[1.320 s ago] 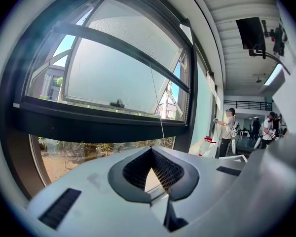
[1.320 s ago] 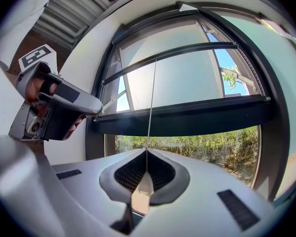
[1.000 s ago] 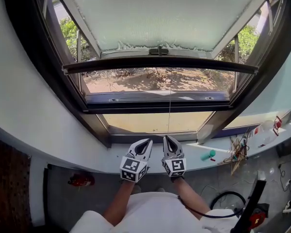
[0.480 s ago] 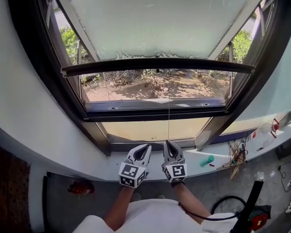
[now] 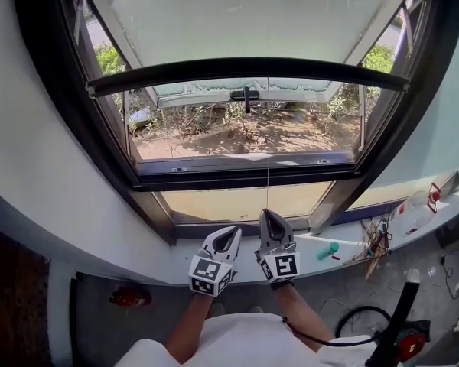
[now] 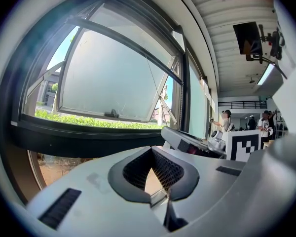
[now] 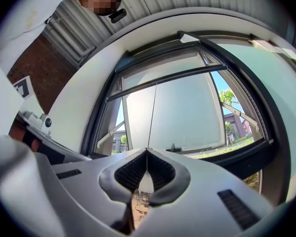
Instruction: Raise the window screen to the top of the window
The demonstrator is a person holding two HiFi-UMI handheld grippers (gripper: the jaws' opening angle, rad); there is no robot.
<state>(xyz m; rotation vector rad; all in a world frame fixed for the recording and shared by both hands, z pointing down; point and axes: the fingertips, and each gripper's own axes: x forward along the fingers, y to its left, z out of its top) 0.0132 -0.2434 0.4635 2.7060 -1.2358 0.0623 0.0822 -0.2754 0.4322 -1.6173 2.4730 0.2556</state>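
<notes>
Evidently the screen bar [image 5: 245, 69] sits too high for a direct grip, so it is worked through the thin cord [image 5: 268, 167] hanging from its middle. The right tool [image 5: 268, 214] is pressed together on the cord's lower end. In the right gripper view the line runs taut from the meeting tips straight up to the bar. Pinching it this low lets the person govern the bar from where the hands sit, and I judge it also stops a sprung screen from snapping upward.

The left tool [image 5: 231, 226] hovers just beside the right one, over the sill [image 5: 122, 247]. Its pads are pressed together as well, with nothing between them, and the cord does not pass through it. It seems parked there as a spare, near enough to take the cord if the grip must change.

The bar lies level across the upper part of the opening, above the handle [image 5: 245, 95] of the pane [image 5: 245, 14], which tilts outward. Below the bar the opening is bare and the garden shows through. In the right gripper view a stretch of opening remains between the bar and the top of the frame [image 7: 187, 37], so the screen looks short of its end position.
</notes>
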